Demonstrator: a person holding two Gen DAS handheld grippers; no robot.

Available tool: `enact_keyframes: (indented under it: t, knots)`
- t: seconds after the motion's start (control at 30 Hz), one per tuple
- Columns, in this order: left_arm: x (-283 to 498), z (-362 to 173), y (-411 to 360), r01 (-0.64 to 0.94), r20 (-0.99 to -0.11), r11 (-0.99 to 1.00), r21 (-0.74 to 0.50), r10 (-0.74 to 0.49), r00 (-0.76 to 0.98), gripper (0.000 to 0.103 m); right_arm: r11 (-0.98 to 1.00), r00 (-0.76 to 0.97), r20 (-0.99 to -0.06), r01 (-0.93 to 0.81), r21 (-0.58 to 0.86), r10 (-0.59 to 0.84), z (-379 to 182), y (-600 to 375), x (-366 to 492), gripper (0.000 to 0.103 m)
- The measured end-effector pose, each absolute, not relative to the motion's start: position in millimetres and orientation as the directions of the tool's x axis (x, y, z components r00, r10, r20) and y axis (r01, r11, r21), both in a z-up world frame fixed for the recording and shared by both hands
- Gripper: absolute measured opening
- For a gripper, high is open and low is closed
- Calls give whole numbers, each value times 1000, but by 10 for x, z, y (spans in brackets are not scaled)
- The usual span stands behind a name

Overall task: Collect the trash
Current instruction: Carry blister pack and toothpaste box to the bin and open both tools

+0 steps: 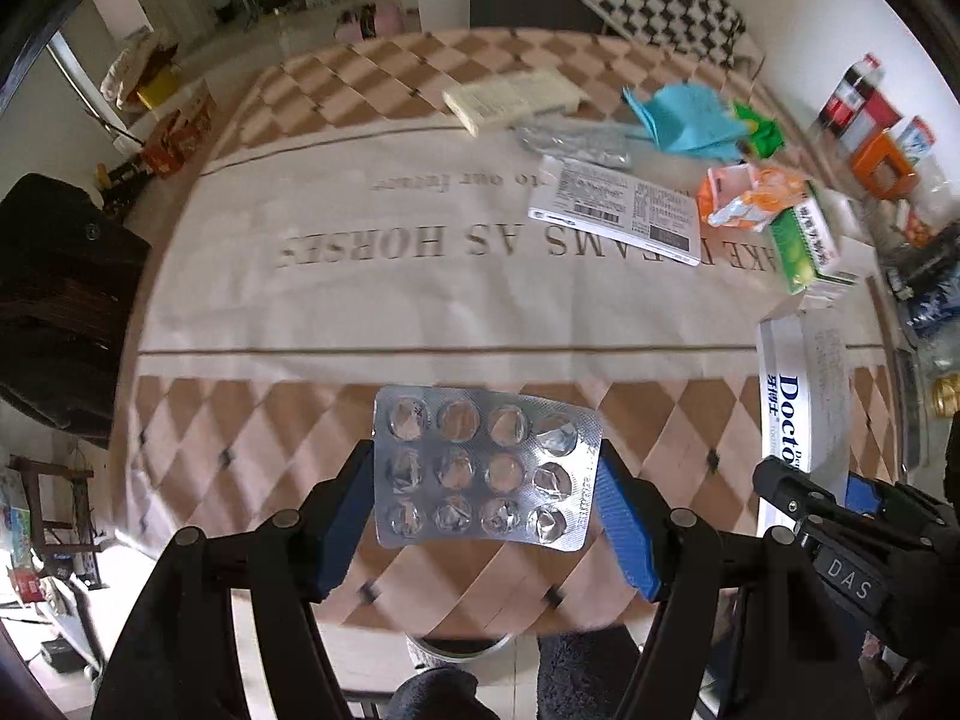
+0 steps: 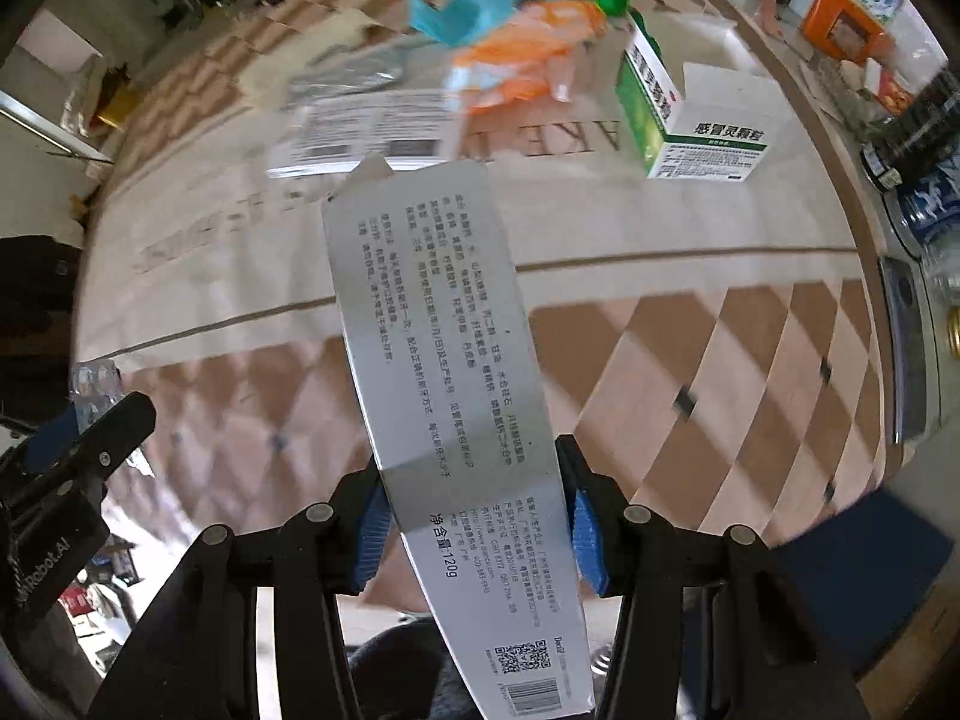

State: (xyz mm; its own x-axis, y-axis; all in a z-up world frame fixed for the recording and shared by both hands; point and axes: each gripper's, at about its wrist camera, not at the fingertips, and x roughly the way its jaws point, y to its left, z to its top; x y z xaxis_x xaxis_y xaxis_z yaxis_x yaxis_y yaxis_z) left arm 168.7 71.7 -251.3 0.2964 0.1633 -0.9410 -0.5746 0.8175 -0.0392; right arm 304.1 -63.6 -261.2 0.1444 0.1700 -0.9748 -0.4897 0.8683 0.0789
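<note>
Left tool (image 1: 486,498) clamped on blister pack (image 1: 483,465), right tool (image 2: 474,531) on carton (image 2: 447,396), both lifted off counter (image 1: 252,450) for binning.

Beyond your fingertips lies a table (image 1: 198,438) under a cloth of brown and beige diamonds with a pale lettered band across its middle, daylight striping it with soft shadows. Past its far edge, ahead of your left fingers, you face a white wall (image 1: 798,6) and a black-and-white checkered cushion (image 1: 666,9) leaning on dark furniture. Out to the left of those fingers a dark chair (image 1: 54,300) stands by the table edge, and a light floor (image 1: 264,42) runs back toward a cluttered, bright doorway.
</note>
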Motion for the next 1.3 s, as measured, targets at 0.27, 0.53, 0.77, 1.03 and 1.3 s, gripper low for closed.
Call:
enact_keyframes:
  t: [0.27, 0.53, 0.77, 1.03, 1.3]
  knots:
    - [575, -2577, 628, -509, -933, 858, -71, 123, 338, 67, 897, 162, -956, -413, 159, 244, -2568, -973, 1663, 52]
    - [-183, -3307, 353, -492, -974, 863, -112, 2, 226, 67, 932, 12, -986, -329, 155, 168, -3515, -1430, 885, 52]
    - [-416, -4778, 334, -582, -981, 791, -189, -173, 84, 67, 950, -198, -973, -264, 168, 117, -5032, -1716, 590, 52]
    - [-422, -6564, 469, -709, -922, 648, -278, -387, 9, 67, 964, -396, -904, -135, 228, 158, -6870, -1798, 539, 52]
    - [-471, -7229, 514, -735, -878, 601, -313, -478, -17, 78, 957, -481, -862, -140, 253, 157, -7906, -1562, 575, 61]
